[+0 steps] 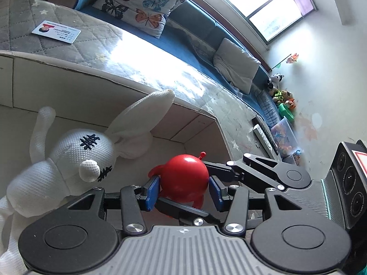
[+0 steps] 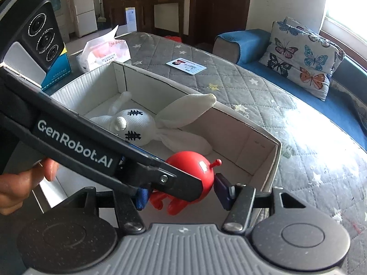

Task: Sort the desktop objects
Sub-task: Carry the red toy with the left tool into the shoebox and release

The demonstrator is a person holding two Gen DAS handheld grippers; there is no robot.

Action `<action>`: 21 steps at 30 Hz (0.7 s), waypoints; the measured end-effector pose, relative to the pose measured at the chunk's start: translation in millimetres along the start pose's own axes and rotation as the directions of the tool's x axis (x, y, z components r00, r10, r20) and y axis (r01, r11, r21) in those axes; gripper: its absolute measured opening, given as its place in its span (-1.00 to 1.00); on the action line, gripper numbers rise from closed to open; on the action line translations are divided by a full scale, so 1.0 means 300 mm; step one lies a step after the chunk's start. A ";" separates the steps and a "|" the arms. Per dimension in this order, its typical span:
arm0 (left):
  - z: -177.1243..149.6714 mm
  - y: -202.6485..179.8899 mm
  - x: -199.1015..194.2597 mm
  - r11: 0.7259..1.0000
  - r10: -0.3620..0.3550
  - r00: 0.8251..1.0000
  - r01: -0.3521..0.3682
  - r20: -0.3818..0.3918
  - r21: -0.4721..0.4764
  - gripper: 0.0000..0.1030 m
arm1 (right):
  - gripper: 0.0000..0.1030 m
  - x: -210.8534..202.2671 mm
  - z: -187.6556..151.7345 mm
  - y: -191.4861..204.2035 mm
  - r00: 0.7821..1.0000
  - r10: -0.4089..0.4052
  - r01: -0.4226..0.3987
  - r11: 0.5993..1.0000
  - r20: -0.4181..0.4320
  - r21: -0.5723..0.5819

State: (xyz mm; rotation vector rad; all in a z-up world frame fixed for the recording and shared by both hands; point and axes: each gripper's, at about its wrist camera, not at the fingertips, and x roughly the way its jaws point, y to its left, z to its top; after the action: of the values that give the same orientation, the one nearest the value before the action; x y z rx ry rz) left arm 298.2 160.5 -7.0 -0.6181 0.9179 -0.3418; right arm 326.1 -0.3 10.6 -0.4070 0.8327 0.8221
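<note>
Sorting is judged partly done: the white rabbit (image 2: 133, 126) lies in the box (image 2: 229, 112), the left claw (image 1: 183, 192) pinches the red toy (image 1: 183, 174) low inside it, the right claw (image 2: 181, 193) brackets it with pad pressure indeterminate, and the card (image 2: 186, 66) and tissue pack (image 2: 105, 50) remain on the bench (image 2: 263, 96).

Red round-bodied toy figure (image 1: 183, 174) with a small antenna and stubby legs stands inside the white cardboard box (image 2: 259, 137), near its end wall. White knitted rabbit (image 2: 135, 126) with stitched black eyes lies on its back beside it.
</note>
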 end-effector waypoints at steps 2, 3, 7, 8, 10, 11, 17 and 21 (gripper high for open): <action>0.002 0.004 0.002 1.000 0.000 1.000 0.000 -0.001 -0.015 -0.03 | 0.27 -0.003 0.000 -0.002 1.000 0.005 -0.005 1.000 0.005 0.007; 0.000 0.007 0.005 1.000 0.000 1.000 0.000 -0.003 -0.019 -0.03 | 0.28 -0.004 0.000 -0.002 1.000 0.008 -0.008 1.000 0.010 0.010; -0.002 0.012 0.013 1.000 0.011 1.000 -0.011 -0.005 -0.022 -0.03 | 0.29 0.001 0.003 -0.005 1.000 0.001 -0.001 1.000 0.012 0.019; -0.003 0.017 0.011 1.000 0.008 1.000 -0.008 -0.003 -0.027 -0.03 | 0.29 0.003 0.003 -0.006 1.000 0.002 -0.002 1.000 0.012 0.021; -0.003 0.019 0.008 0.999 0.010 1.000 -0.010 -0.003 -0.033 -0.03 | 0.29 0.003 0.004 -0.009 1.000 -0.001 0.001 1.000 0.015 0.026; -0.003 0.019 0.005 0.999 0.013 1.000 -0.013 -0.003 -0.035 -0.03 | 0.28 0.002 0.005 -0.010 1.000 -0.002 0.002 1.000 0.016 0.029; -0.007 0.010 -0.014 0.999 0.028 1.000 -0.028 -0.002 -0.036 -0.04 | 0.27 0.009 0.012 -0.010 0.999 -0.030 0.029 0.998 0.020 0.047; -0.008 0.014 -0.024 0.999 0.024 1.000 -0.024 -0.004 -0.048 -0.05 | 0.23 0.018 0.012 0.000 0.998 -0.067 0.066 0.997 0.010 0.031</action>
State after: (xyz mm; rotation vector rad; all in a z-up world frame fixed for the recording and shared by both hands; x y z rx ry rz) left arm 292.1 166.8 -6.1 -0.6501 0.9379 -0.3003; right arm 330.1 4.7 8.6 -0.4006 0.8161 0.7484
